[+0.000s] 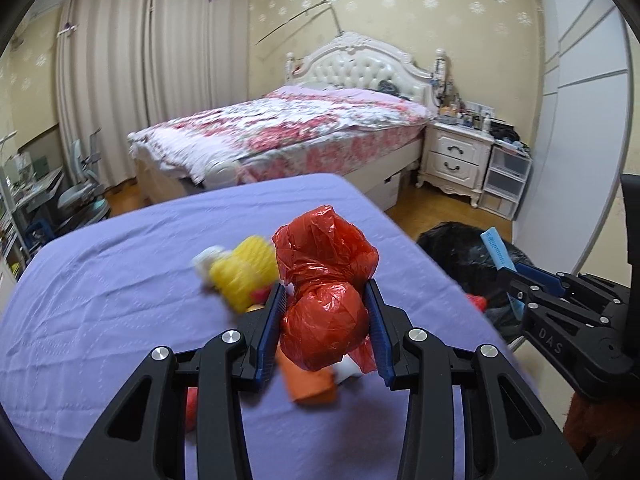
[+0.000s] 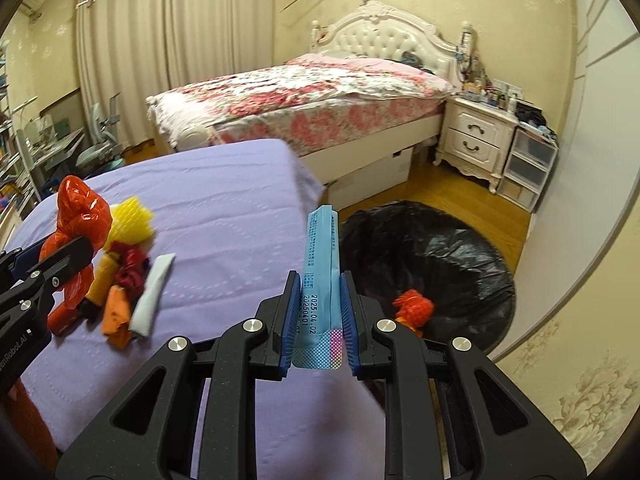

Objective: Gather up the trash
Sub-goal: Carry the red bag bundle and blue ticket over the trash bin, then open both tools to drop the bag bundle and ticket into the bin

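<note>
My left gripper point(image 1: 326, 294) is shut on a crumpled red plastic bag point(image 1: 326, 280) and holds it above the purple-covered table point(image 1: 120, 300). My right gripper point(image 2: 320, 284) is shut on a blue wrapper point(image 2: 323, 256), held upright near the table's right edge, beside the black trash bag point(image 2: 432, 256) on the floor. An orange-red net scrap point(image 2: 414, 306) lies in the trash bag. A yellow foam net point(image 1: 244, 276), an orange scrap point(image 2: 116, 314), a white wrapper point(image 2: 152, 294) and dark red bits point(image 2: 130, 270) lie on the table.
A bed with a floral cover point(image 2: 304, 104) stands behind the table. A white nightstand point(image 2: 478, 136) and plastic drawers point(image 2: 528, 168) stand at the right wall. A desk and chair point(image 2: 96, 144) are at the left by the curtains.
</note>
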Action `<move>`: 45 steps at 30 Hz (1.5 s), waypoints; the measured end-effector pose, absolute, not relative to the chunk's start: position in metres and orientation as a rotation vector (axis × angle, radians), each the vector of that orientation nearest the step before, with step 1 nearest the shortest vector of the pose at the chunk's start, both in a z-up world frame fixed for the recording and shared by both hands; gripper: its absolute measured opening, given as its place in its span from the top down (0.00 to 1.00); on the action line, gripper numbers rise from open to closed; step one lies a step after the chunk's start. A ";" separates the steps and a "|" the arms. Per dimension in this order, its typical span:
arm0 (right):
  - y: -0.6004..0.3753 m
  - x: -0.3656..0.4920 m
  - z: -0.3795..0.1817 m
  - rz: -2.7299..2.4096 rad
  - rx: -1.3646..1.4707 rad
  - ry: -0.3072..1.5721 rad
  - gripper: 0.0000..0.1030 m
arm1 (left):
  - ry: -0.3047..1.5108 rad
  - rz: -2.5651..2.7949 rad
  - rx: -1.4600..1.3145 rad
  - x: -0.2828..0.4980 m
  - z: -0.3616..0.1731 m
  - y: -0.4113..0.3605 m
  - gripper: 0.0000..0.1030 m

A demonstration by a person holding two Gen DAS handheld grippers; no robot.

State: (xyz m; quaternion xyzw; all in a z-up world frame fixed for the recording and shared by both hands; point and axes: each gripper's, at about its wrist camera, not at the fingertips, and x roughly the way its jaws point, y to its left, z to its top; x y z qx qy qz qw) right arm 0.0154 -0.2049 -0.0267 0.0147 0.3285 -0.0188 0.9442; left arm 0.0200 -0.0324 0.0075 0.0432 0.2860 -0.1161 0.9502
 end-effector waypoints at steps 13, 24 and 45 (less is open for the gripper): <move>-0.282 0.047 -0.040 -0.190 0.110 0.676 0.80 | 0.593 -0.355 0.164 0.072 -0.007 -0.127 0.61; -0.316 0.070 -0.060 -0.272 0.160 0.707 0.80 | 0.656 -0.393 0.213 0.115 -0.025 -0.178 0.61; -0.340 0.086 -0.076 -0.355 0.199 0.728 0.67 | 0.729 -0.385 0.252 0.144 -0.043 -0.206 0.40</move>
